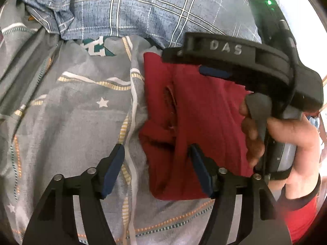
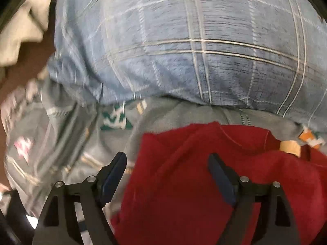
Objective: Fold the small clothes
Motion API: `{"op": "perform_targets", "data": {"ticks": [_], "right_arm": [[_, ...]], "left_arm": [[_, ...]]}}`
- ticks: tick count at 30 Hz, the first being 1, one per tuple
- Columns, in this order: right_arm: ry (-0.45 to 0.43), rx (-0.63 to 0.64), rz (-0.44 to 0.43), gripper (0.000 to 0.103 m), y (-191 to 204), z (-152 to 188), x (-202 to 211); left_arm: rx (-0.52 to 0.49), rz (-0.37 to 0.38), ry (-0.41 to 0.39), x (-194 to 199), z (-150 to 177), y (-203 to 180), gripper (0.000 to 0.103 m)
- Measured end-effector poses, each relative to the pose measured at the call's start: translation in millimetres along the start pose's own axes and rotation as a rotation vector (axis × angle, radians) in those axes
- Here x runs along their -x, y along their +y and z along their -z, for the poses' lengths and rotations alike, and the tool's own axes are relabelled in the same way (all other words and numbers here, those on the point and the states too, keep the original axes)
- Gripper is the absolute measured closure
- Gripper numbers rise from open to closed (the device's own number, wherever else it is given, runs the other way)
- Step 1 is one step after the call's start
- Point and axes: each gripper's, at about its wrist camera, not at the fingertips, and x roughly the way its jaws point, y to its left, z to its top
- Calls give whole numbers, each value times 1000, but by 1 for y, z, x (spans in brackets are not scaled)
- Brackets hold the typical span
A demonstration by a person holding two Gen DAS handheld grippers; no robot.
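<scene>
A small dark red garment (image 1: 200,122) lies folded on the grey patterned bedsheet (image 1: 77,106). My left gripper (image 1: 157,155) is open just above the garment's left edge, one finger over the sheet, the other over the red cloth. The right gripper (image 1: 214,69), held in a hand, reaches in from the right over the garment's far side; in this view I cannot tell how its jaws stand. In the right wrist view the right gripper (image 2: 167,161) is open over the red garment (image 2: 204,183), holding nothing. The view is blurred.
A blue plaid cloth (image 1: 143,6) lies bunched along the far side of the sheet, also in the right wrist view (image 2: 184,51). A pale cloth (image 2: 22,30) shows at the far left there. The person's hand and red sleeve (image 1: 298,220) are at the right.
</scene>
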Motion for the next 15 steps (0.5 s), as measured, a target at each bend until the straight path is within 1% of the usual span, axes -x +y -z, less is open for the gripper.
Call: {"op": "perform_targets", "data": {"ticks": [2,4,5,6,8,9,10,11,12,15], "right_arm": [[34,45,35,19,11,1,-8],[75,49,69,18,18,2,-23],[83,52,73,18,15,5,-26],[86,70,95,18,17,7,-31],[44,107,134,35,20,12,-32],[31,96,133,54,16,12,-28],[19,75,107,70,10,12,-24],[14,43,55,78,1,11,-16],[10,11,16,83,-9,12,-9],[-31,-44,-42,86,-31,18,13]], "left_arm": [[-5,-10,7,-3,1,-1,37],[-9,-17,5,-4,1,-1,36],[-6,-15,6,-4,1,-1,36],[-3,-11,4,-4,0,-1,36],[2,-6,-1,-4,-1,-1,36],[4,-4,-4,-4,-2,0,35],[8,-1,-5,-5,-2,0,34],[9,4,-7,-5,-2,-1,33],[5,9,-9,-5,-3,-2,33],[-21,19,-24,-5,-2,-11,33]]}}
